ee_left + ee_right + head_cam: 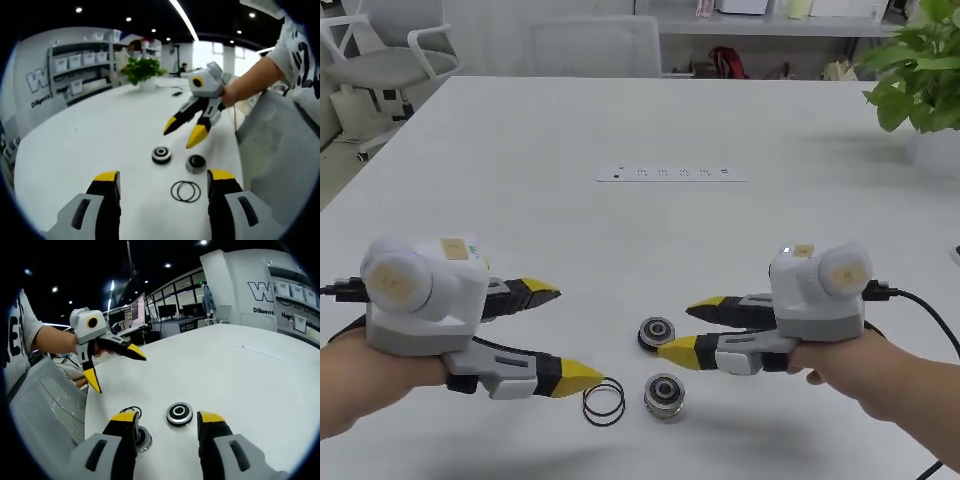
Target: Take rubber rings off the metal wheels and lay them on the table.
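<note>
We are holding two grippers, the left gripper [575, 332] and the right gripper [675, 328], both spread wide and gripping nothing. Between them two wheels are lying, the dark-rimmed far wheel [656, 332] just beside the right gripper's tip and the silvery near wheel [664, 392], with two overlapping black rings [604, 402] lying flat just left of it. All are resting on a white table [520, 180] carrying one power strip [670, 174], with a plant [915, 70], two chairs [390, 60] and shelves [80, 65] around; in the right gripper view a jaw is covering part of the near wheel and rings, and we cannot tell whether the far wheel is wearing rubber.
</note>
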The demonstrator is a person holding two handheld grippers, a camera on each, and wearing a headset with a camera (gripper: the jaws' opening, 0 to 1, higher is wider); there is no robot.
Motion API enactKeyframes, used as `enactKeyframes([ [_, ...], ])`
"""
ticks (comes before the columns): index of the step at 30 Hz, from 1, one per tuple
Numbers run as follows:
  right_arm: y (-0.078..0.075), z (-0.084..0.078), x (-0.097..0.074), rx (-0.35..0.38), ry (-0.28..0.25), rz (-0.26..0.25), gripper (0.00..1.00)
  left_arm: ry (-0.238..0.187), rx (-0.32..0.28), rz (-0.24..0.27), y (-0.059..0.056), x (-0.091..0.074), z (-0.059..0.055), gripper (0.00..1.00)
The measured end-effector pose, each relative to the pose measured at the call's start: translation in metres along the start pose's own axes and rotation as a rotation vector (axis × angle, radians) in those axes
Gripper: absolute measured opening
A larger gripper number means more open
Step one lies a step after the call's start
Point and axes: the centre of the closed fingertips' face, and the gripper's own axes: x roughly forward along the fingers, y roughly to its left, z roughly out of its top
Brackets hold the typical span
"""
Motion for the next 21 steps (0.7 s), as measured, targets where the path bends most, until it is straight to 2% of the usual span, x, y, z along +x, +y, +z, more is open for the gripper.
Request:
enactKeyframes([
  [7, -0.004, -0.003, 0.001, 0.012, 0.005, -0.012, 0.41, 0.011, -0.012, 0.0, 0.004, 0.005, -0.003, 0.7],
  [21, -0.005, -0.014, 0.008, -0.026, 0.056, -0.022, 0.37, 0.023, -0.023, -0.018, 0.003, 0.018, -0.005, 0.68],
])
